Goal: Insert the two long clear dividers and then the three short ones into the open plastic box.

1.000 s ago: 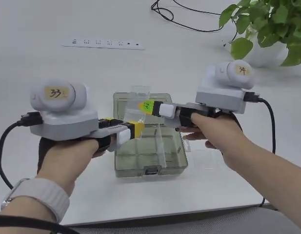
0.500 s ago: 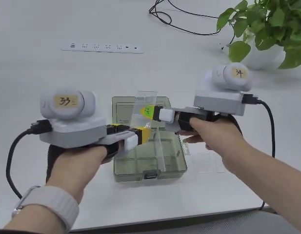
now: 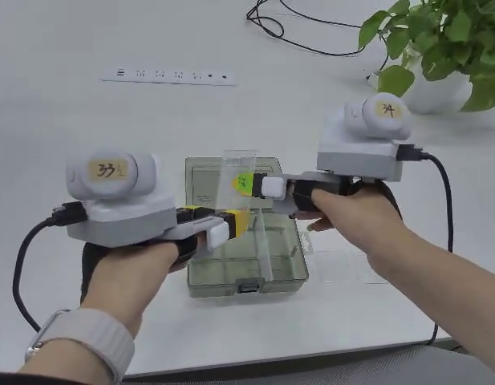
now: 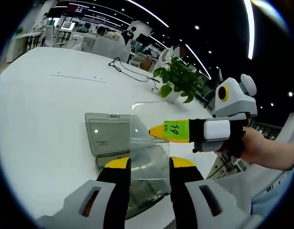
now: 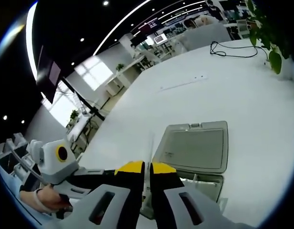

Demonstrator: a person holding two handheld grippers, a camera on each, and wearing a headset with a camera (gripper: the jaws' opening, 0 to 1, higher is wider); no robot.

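Since one second ago, the left gripper point(image 3: 237, 222) has come up and in toward the divider point(image 3: 240, 163). Its jaws stand apart. In the left gripper view the divider's lower part shows between them; contact cannot be told. Left of the box point(image 3: 223, 282) the table point(image 3: 87, 120) is bare. The box is open, with its lid point(image 3: 208, 180) laid back. The divider stands upright over the box's middle, its lower edge hard to trace. The right gripper point(image 3: 244, 183) is clamped on the divider's upper part. Faint clear pieces point(image 3: 343, 265) lie just right of the box; their count is unclear. The plant point(image 3: 440, 40) is cut off at the frame's right edge.
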